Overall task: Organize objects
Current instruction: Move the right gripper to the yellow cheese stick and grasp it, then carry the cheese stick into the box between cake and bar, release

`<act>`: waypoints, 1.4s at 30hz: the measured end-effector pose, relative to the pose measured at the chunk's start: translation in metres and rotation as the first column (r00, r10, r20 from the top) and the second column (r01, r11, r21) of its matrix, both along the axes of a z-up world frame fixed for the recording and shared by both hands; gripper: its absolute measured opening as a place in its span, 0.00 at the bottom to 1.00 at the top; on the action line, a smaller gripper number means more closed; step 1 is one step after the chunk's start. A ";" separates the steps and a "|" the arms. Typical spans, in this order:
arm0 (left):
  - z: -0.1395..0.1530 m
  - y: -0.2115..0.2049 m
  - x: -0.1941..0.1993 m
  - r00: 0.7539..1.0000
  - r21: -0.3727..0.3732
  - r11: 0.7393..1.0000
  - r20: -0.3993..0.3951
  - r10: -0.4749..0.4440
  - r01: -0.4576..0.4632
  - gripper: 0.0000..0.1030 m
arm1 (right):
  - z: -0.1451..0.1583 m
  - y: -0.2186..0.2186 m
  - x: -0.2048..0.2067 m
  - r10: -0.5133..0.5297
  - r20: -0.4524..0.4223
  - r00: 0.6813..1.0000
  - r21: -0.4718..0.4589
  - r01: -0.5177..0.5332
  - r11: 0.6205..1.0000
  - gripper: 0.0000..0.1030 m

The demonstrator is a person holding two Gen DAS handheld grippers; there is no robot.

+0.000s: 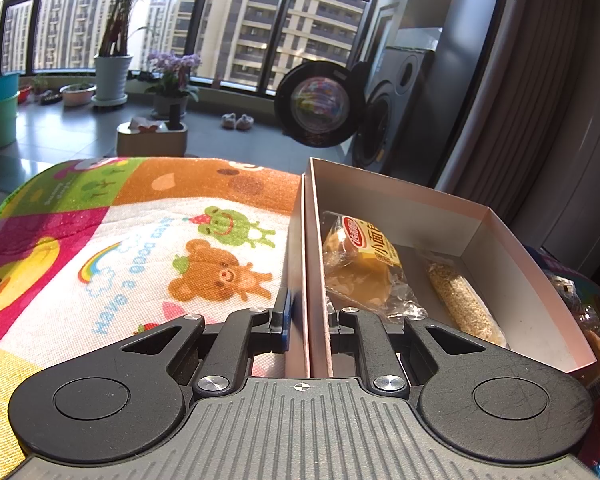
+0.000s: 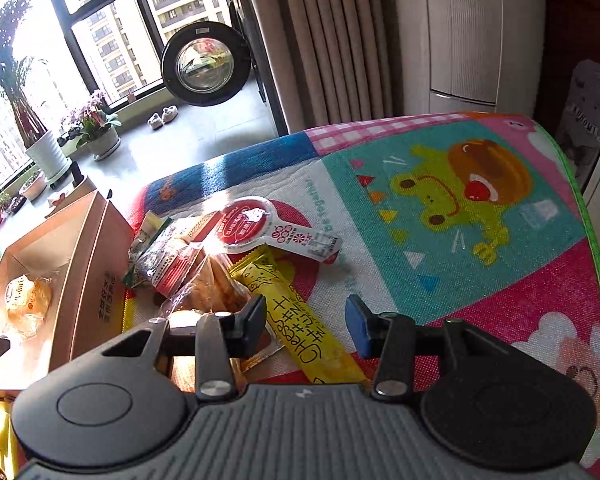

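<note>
Sorting is partly done. The box (image 1: 512, 280) already holds a wrapped bun (image 1: 360, 264) and a sesame bar (image 1: 464, 304). The left tongs (image 1: 309, 320) are closed on the box's near wall, one finger outside, one inside, steadying it.

Still left on the bench (image 2: 480, 272) is a pile of snacks just beside the box, at about 10 o'clock from the right tongs (image 2: 306, 320): a red-lidded cup (image 2: 256, 224), a yellow stick (image 2: 300, 320) and clear-wrapped pastries (image 2: 212, 276). The right tongs are wide open and empty, with the yellow stick between the fingers; whether they touch it I cannot tell. It looks the likely next pick.
</note>
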State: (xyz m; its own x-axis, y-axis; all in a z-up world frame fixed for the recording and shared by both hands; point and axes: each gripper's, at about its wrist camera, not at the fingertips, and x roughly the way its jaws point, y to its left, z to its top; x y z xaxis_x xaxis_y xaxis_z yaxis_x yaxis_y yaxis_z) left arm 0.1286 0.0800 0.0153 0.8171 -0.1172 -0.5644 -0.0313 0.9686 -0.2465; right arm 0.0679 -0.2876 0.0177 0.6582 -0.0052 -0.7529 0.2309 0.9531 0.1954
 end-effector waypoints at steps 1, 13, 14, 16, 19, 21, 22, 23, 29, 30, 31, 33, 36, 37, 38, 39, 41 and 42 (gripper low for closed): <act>0.000 0.000 0.000 1.000 0.000 1.000 0.000 0.000 0.000 0.15 | -0.002 0.003 0.002 0.008 -0.007 1.000 -0.010 -0.008 1.000 0.41; 0.001 0.000 0.000 1.000 -0.001 1.000 0.000 0.000 0.000 0.15 | -0.002 0.017 -0.080 0.049 -0.066 0.997 -0.081 -0.055 0.995 0.22; 0.001 0.000 0.000 1.000 -0.002 1.000 0.000 0.000 0.000 0.15 | -0.002 0.019 -0.090 0.059 -0.070 0.996 -0.074 -0.065 0.995 0.22; 0.001 0.000 0.000 1.000 -0.001 1.000 0.000 0.000 0.000 0.15 | -0.002 0.026 -0.109 0.090 -0.080 0.993 -0.075 -0.096 0.993 0.22; 0.001 0.000 -0.001 1.000 0.002 1.000 0.001 0.001 -0.001 0.15 | -0.004 0.039 -0.126 0.132 -0.090 0.987 -0.109 -0.141 0.984 0.22; 0.001 0.000 -0.001 1.000 0.000 1.000 -0.001 0.001 -0.001 0.15 | -0.005 0.041 -0.126 0.128 -0.083 0.988 -0.119 -0.138 0.983 0.23; 0.001 0.001 -0.001 1.000 -0.001 1.000 -0.003 0.002 -0.002 0.15 | -0.006 0.042 -0.124 0.121 -0.074 0.990 -0.121 -0.130 0.984 0.23; 0.001 0.001 -0.001 1.000 0.000 1.000 -0.004 0.002 -0.002 0.15 | -0.006 0.041 -0.122 0.110 -0.070 0.991 -0.119 -0.118 0.986 0.23; 0.001 -0.003 -0.010 1.000 0.050 0.999 -0.021 0.001 0.000 0.14 | -0.008 0.051 -0.106 0.161 -0.077 0.984 -0.177 -0.172 0.969 0.26; 0.002 -0.005 -0.009 1.000 0.066 0.998 -0.028 -0.006 0.008 0.14 | -0.008 0.053 -0.107 0.177 -0.075 0.981 -0.178 -0.188 0.966 0.26; 0.003 -0.005 -0.009 0.999 0.079 0.997 -0.035 -0.008 0.011 0.14 | -0.008 0.053 -0.108 0.186 -0.070 0.980 -0.176 -0.196 0.965 0.24; 0.005 -0.007 -0.012 0.999 0.094 0.996 -0.042 0.008 -0.004 0.13 | -0.008 0.052 -0.112 0.195 -0.060 0.979 -0.164 -0.203 0.965 0.23; 0.008 -0.013 -0.013 0.998 0.132 0.991 -0.058 0.024 -0.016 0.12 | -0.003 0.048 -0.125 0.194 -0.069 0.978 -0.106 -0.201 0.974 0.21; 0.009 -0.014 -0.012 0.998 0.145 0.989 -0.060 0.025 -0.016 0.12 | 0.001 0.046 -0.131 0.195 -0.064 0.979 -0.085 -0.200 0.976 0.21; 0.011 -0.015 -0.010 0.998 0.156 0.988 -0.064 0.025 -0.015 0.12 | 0.005 0.047 -0.140 0.192 -0.053 0.980 -0.069 -0.196 0.978 0.21; 0.012 -0.015 -0.008 0.997 0.159 0.987 -0.068 0.025 -0.014 0.12 | 0.010 0.047 -0.147 0.186 -0.044 0.982 -0.062 -0.188 0.980 0.21; 0.013 -0.013 -0.005 0.997 0.151 0.989 -0.080 0.019 -0.006 0.12 | 0.022 0.049 -0.167 0.150 -0.011 0.989 -0.042 -0.150 0.988 0.21; 0.014 -0.013 -0.004 0.997 0.149 0.989 -0.082 0.012 0.000 0.12 | 0.029 0.050 -0.175 0.131 0.009 0.991 -0.025 -0.131 0.991 0.21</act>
